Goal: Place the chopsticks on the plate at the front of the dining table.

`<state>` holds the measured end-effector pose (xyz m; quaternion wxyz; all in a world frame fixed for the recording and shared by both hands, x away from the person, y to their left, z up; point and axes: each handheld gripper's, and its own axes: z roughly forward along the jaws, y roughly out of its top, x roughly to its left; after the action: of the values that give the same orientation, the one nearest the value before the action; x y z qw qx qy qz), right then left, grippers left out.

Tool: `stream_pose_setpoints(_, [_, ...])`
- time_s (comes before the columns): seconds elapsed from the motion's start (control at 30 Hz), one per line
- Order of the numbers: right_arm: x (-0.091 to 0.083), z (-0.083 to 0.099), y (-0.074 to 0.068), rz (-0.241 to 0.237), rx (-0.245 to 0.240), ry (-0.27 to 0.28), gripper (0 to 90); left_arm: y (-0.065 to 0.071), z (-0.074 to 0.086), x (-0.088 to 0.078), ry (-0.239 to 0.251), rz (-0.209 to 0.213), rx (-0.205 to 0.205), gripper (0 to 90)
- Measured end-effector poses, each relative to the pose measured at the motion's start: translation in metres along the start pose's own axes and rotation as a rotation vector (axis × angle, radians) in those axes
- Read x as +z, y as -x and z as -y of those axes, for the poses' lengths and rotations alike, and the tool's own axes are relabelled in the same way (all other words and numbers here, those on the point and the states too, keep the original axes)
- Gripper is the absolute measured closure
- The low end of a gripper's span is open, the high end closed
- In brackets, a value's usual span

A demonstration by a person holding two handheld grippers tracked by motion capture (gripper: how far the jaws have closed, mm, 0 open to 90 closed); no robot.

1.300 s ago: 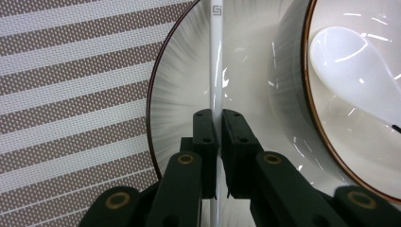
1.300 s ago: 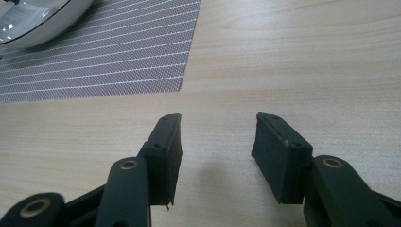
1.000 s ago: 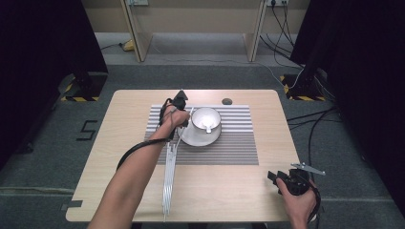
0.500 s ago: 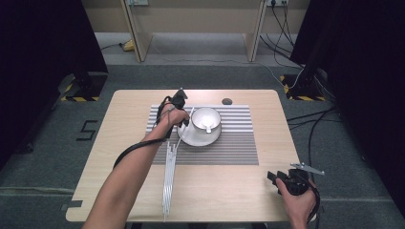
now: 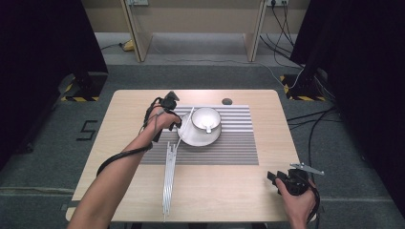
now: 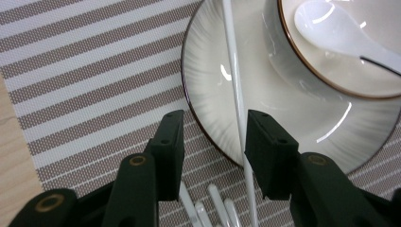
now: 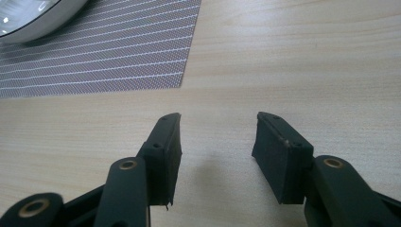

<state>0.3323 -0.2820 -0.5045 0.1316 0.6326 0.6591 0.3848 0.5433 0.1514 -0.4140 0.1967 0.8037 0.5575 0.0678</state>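
Observation:
A white plate (image 5: 190, 139) carries a white bowl (image 5: 206, 117) with a white spoon (image 6: 340, 35) in it, all on a striped placemat (image 5: 229, 143). One white chopstick (image 6: 234, 71) lies across the plate's left rim. My left gripper (image 6: 213, 137) hovers over that rim; its jaws have just been opening and stand apart, the chopstick between them close to the right pad. In the high view the left gripper (image 5: 175, 125) sits by the plate's left side. Several more chopsticks (image 5: 168, 176) lie toward the front edge. My right gripper (image 5: 272, 177) (image 7: 217, 137) rests open over bare wood.
A small dark round disc (image 5: 227, 101) sits near the table's far edge. The wooden table (image 5: 119, 143) ends close in front of my right hand. Cables run across the grey floor at the right, and desk legs stand behind the table.
My left gripper's jaws have opened, letting go of the chopstick, and the left hand has drawn back slightly left from the plate. The right hand has not moved.

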Motion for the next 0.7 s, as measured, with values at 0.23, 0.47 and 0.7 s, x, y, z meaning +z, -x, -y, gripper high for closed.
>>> stream_pose_setpoints(0.23, [-0.001,0.0,0.0,0.002,0.003,0.004,51.7,-0.006,0.018,-0.002,-0.009,-0.001,0.046,57.0])
stream_pose_setpoints(0.47, [-0.001,0.0,0.0,0.003,0.002,0.003,51.7,-0.008,0.038,0.0,-0.041,0.007,0.058,56.2])
stream_pose_setpoints(0.7, [-0.001,0.0,0.0,0.004,0.001,0.003,51.8,-0.011,0.052,-0.001,-0.047,0.004,0.068,55.2])
